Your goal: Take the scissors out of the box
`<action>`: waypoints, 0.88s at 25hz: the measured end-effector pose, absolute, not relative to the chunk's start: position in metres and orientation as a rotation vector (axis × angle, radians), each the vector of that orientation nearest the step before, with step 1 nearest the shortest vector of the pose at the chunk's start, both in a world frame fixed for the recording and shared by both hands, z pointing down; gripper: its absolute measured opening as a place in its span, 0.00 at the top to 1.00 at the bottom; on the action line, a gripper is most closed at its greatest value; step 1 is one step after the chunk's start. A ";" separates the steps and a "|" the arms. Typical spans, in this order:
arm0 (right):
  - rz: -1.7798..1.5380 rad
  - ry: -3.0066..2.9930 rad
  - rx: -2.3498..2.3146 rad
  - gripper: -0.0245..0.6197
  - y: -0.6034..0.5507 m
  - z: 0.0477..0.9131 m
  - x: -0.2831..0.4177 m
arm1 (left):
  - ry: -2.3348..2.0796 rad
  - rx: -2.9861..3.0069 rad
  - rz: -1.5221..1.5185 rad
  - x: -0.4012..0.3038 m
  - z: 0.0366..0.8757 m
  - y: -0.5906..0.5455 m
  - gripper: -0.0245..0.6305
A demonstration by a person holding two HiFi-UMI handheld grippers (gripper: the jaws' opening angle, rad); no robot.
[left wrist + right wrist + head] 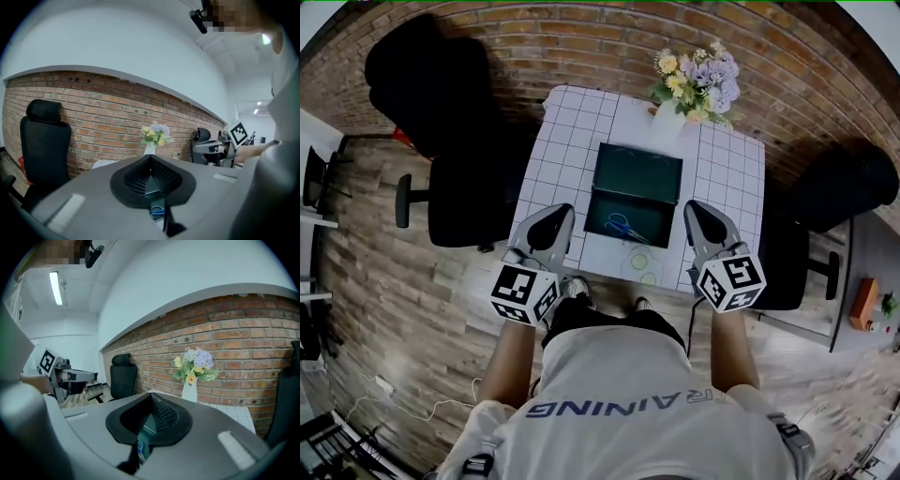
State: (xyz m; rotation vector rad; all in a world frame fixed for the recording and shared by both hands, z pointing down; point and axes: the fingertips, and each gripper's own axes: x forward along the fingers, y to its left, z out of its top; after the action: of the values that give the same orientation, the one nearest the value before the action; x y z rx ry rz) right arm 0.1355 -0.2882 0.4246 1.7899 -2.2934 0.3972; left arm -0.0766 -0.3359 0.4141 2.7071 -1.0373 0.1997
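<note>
Scissors (623, 227) are in neither pair of jaws. They lie with their blue handles inside the near half of the open dark green box (652, 217). The left gripper (150, 158) has its jaws drawn together, the tips meeting with nothing between the black ribbed pads. The right gripper (151, 397) is the same, jaws closed and empty.

In the head view the two grippers hang over the near part of the table (581, 122), one just beside each near corner of the box and touching neither it nor the scissors. Both point away from the person toward the far side. The box's lid is laid back flat on its far side.

Beyond the box's far right corner stands a white vase (668, 120) of yellow and purple flowers (698, 75). A black chair (459, 197) stands well to the left of the box, and a second chair (853, 187) well to its right. A brick wall (581, 47) runs behind the table.
</note>
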 end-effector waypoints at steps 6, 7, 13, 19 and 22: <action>0.507 -2.240 1.751 0.94 -0.298 0.448 0.112 | -0.936 2.698 0.225 -0.088 0.437 -0.346 0.96; 0.517 -2.239 1.711 0.94 -0.299 0.453 0.108 | -0.934 2.688 0.226 -0.088 0.440 -0.345 0.96; 0.587 -2.218 1.414 0.93 -0.310 0.492 0.085 | -0.984 2.637 0.223 -0.084 0.446 -0.336 0.96; 0.600 -2.141 1.158 0.80 -0.324 0.534 0.064 | -1.042 2.577 0.251 -0.089 0.457 -0.328 0.96; 0.638 -2.084 1.021 0.72 -0.323 0.562 0.054 | -1.074 2.555 0.263 -0.094 0.462 -0.328 0.96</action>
State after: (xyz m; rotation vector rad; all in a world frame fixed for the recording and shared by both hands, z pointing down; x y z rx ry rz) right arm 0.0536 -0.3235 0.5615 1.0209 -2.0838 0.6381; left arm -0.0944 -0.3280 0.4622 2.5551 -1.0741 0.2627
